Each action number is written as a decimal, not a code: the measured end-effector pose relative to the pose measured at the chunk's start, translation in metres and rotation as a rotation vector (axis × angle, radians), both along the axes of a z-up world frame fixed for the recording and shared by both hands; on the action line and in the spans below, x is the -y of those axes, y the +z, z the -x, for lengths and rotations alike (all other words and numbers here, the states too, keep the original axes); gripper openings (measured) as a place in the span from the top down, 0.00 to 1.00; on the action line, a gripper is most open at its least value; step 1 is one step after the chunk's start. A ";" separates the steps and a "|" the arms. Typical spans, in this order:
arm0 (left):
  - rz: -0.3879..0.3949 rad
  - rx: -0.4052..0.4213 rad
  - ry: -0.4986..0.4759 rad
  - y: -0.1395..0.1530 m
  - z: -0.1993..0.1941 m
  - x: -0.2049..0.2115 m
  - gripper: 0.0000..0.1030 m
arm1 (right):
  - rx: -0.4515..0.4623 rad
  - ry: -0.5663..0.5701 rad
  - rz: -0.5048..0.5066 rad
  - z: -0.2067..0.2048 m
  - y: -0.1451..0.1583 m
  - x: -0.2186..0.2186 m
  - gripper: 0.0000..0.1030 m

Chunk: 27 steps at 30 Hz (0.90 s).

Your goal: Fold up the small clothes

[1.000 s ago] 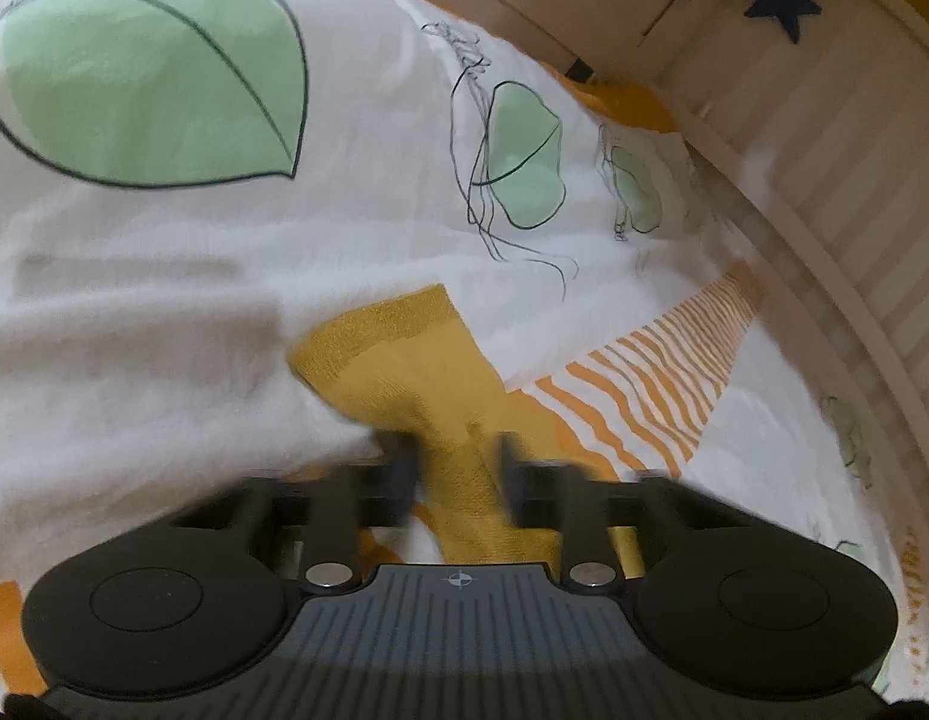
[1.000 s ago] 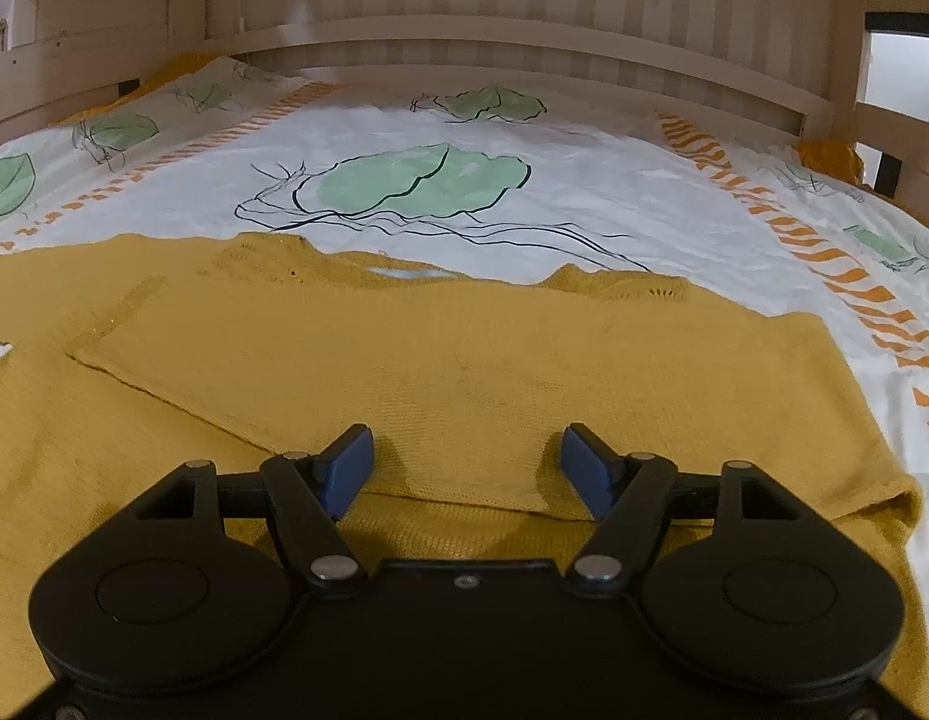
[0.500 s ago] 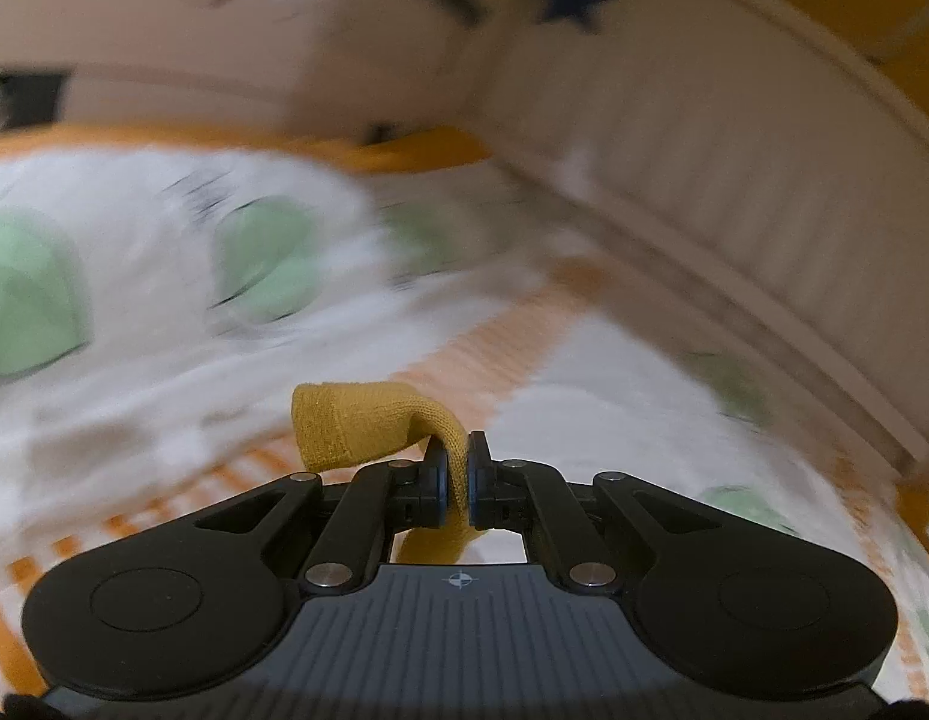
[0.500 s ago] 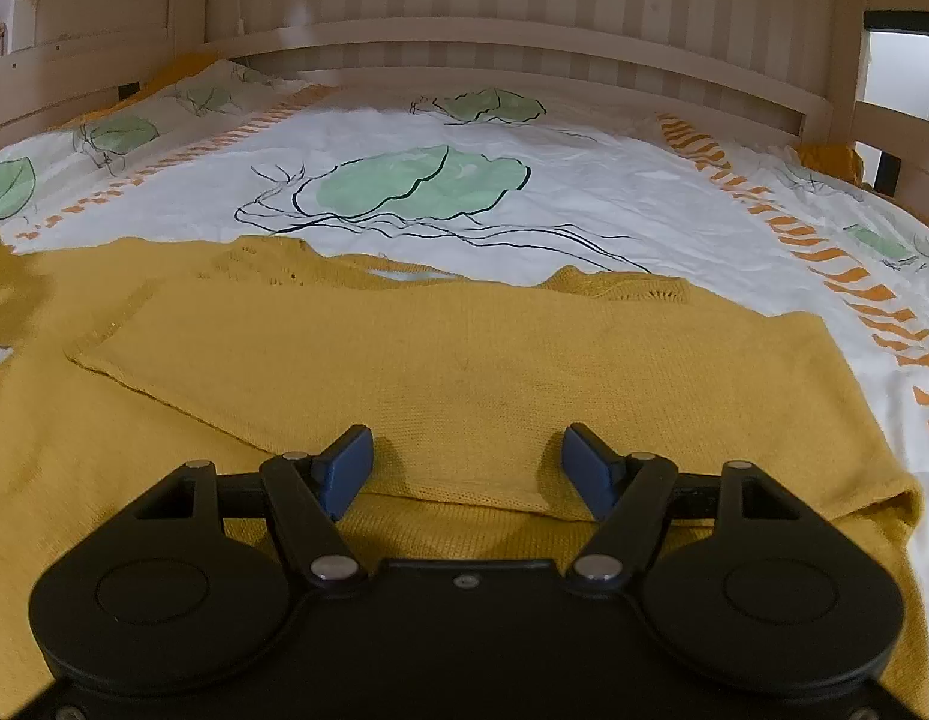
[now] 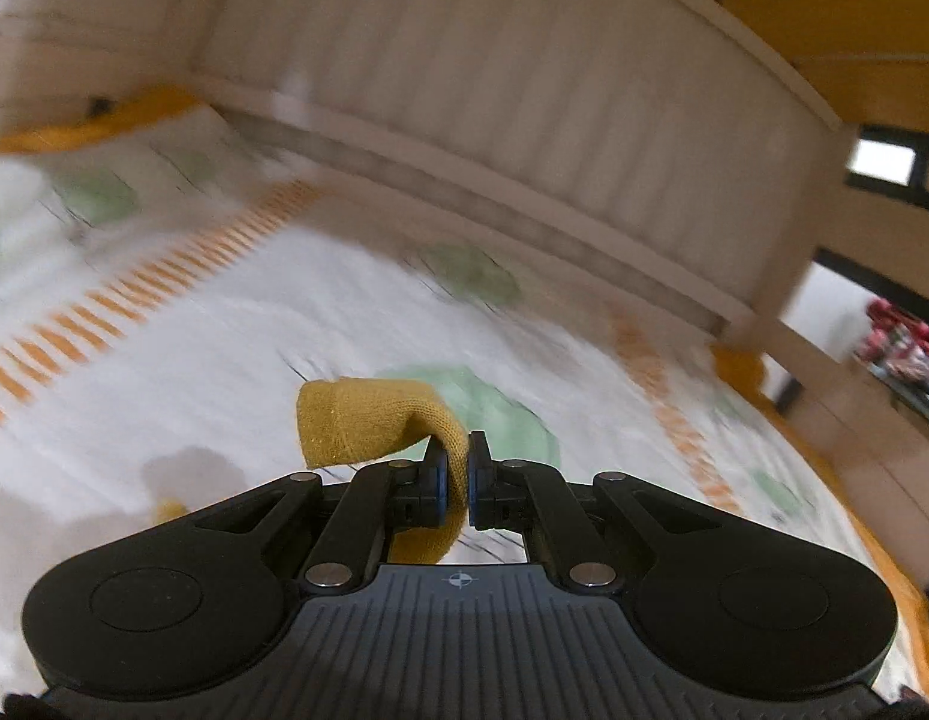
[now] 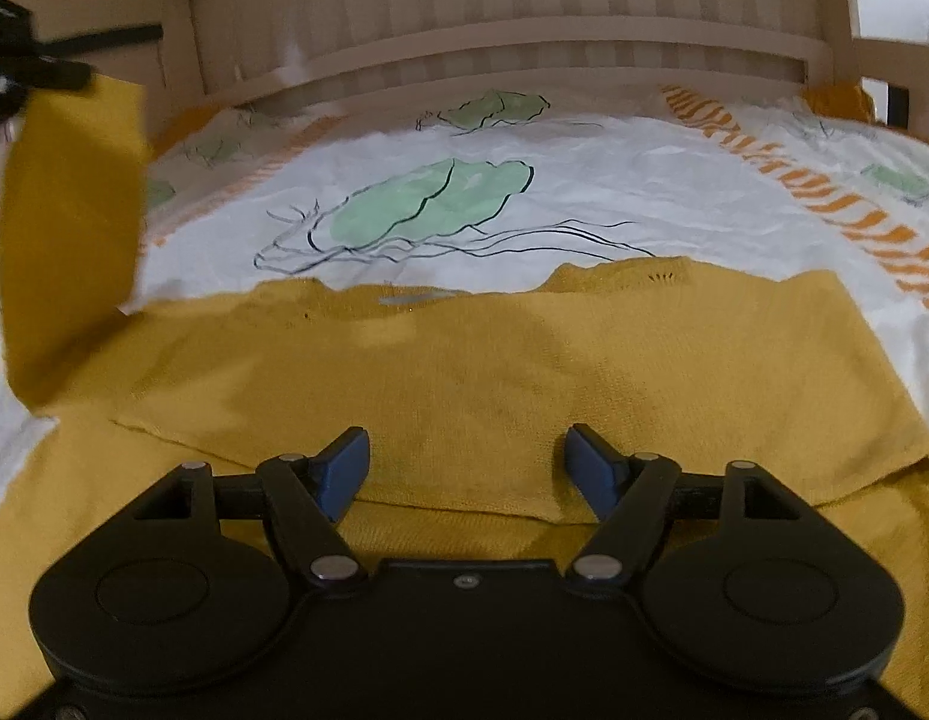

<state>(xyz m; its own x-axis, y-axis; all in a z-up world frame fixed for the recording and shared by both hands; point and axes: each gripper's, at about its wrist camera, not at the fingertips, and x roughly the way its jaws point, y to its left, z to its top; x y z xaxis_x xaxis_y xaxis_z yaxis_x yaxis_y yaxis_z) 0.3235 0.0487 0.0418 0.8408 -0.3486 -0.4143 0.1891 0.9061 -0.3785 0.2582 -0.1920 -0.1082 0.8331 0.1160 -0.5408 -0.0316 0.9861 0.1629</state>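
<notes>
L tool [image 5: 456, 468] clamps sleeve cuff [image 5: 368, 420], bedsheet [image 5: 224, 360] blurred; R tool [image 6: 467, 459] apart over sweater [image 6: 464, 372]

Both claws are black, with round side discs and silver screws — the left claw [image 5: 456, 477] ribbed with a crosshair mark, the right claw [image 6: 467, 468] seemingly plain, with blue pads [image 6: 590, 468].

two wrist views, one bed

my left wrist camera rides high, tilted down toward the far headboard [image 5: 524, 90]. my right one sits low and near, facing the same headboard [image 6: 524, 12]. both share the leaf-print sheet [image 6: 584, 192].
</notes>
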 end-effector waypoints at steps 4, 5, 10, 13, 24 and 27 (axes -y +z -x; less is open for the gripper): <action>-0.010 -0.057 -0.073 -0.029 -0.001 0.050 0.95 | -0.004 0.001 -0.079 0.001 0.005 0.012 0.30; -0.021 -0.065 -0.089 -0.035 0.000 0.063 0.95 | -0.004 -0.008 -0.091 0.002 0.008 0.017 0.30; -0.066 -0.090 -0.159 -0.056 0.004 0.112 0.94 | 0.027 -0.132 -0.063 0.019 0.024 0.048 0.29; -0.083 -0.108 -0.213 -0.065 0.007 0.137 0.94 | 0.019 -0.228 -0.081 0.027 0.028 0.076 0.29; -0.299 0.127 -0.497 -0.060 0.069 0.164 0.41 | 0.022 -0.352 -0.127 0.036 0.029 0.113 0.29; -0.340 0.173 -0.503 -0.055 0.085 0.154 0.41 | 0.023 -0.336 -0.124 0.037 0.032 0.111 0.29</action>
